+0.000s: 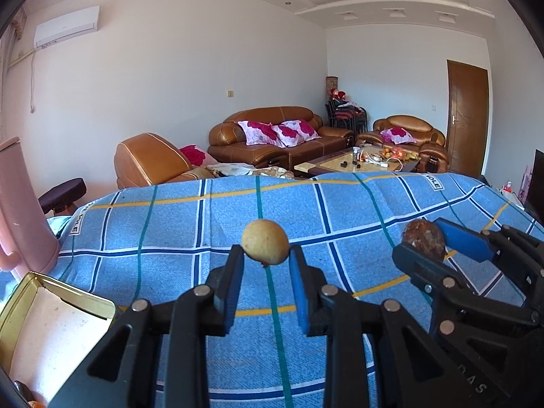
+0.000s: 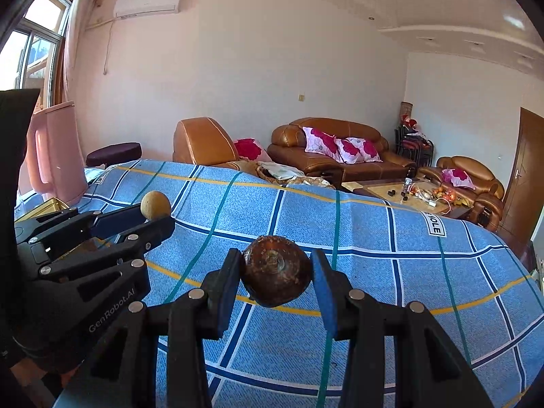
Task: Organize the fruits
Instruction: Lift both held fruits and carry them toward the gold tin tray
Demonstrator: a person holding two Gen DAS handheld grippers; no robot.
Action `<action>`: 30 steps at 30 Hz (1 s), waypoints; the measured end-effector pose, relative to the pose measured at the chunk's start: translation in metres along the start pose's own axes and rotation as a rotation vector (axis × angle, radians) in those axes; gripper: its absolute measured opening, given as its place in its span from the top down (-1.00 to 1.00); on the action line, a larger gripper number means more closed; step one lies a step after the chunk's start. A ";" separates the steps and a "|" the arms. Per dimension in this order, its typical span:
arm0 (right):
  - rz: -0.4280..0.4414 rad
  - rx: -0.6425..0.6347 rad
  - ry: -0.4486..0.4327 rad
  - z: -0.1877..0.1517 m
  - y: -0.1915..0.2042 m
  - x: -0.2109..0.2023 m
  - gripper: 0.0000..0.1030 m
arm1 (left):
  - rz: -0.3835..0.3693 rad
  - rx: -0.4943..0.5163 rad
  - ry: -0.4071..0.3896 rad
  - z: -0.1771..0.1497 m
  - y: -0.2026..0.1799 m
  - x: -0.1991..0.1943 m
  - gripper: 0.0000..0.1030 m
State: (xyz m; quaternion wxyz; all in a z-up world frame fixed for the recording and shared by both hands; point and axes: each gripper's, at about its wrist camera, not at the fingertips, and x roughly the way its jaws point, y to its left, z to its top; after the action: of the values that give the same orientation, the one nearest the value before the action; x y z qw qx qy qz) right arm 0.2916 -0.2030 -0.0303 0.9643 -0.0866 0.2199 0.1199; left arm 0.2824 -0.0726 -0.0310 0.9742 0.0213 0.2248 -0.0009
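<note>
My left gripper (image 1: 266, 250) is shut on a small round tan fruit (image 1: 265, 242), held above the blue checked tablecloth (image 1: 170, 224). To its right, my right gripper (image 1: 423, 238) grips a dark brown, rough-skinned round fruit (image 1: 424, 237). In the right wrist view that brown fruit (image 2: 277, 270) sits pinched between the black fingers of my right gripper (image 2: 277, 272), and my left gripper (image 2: 154, 212) appears at the left with the tan fruit (image 2: 155, 205) in its tips. Both fruits hang clear of the cloth.
An open gold tin (image 1: 51, 312) with a pale lining lies at the table's near left corner. A tall pink jug (image 1: 20, 210) stands at the left edge. Beyond the table are brown leather sofas (image 1: 282, 136), a coffee table (image 1: 360, 163) with clutter, and a stool (image 1: 63, 190).
</note>
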 end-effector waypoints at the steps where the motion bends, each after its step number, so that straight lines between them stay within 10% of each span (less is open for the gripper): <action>1: 0.001 0.002 0.000 0.000 0.000 -0.001 0.15 | 0.000 0.004 -0.003 0.000 -0.001 -0.001 0.44; 30: -0.006 -0.016 -0.003 -0.011 0.022 -0.028 0.15 | -0.015 0.065 -0.012 -0.017 -0.002 -0.040 0.44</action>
State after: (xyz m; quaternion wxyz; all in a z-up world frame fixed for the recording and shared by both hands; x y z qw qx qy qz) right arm 0.2566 -0.1902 -0.0303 0.9642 -0.0948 0.2171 0.1189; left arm 0.2390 -0.0741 -0.0290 0.9742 0.0513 0.2192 -0.0154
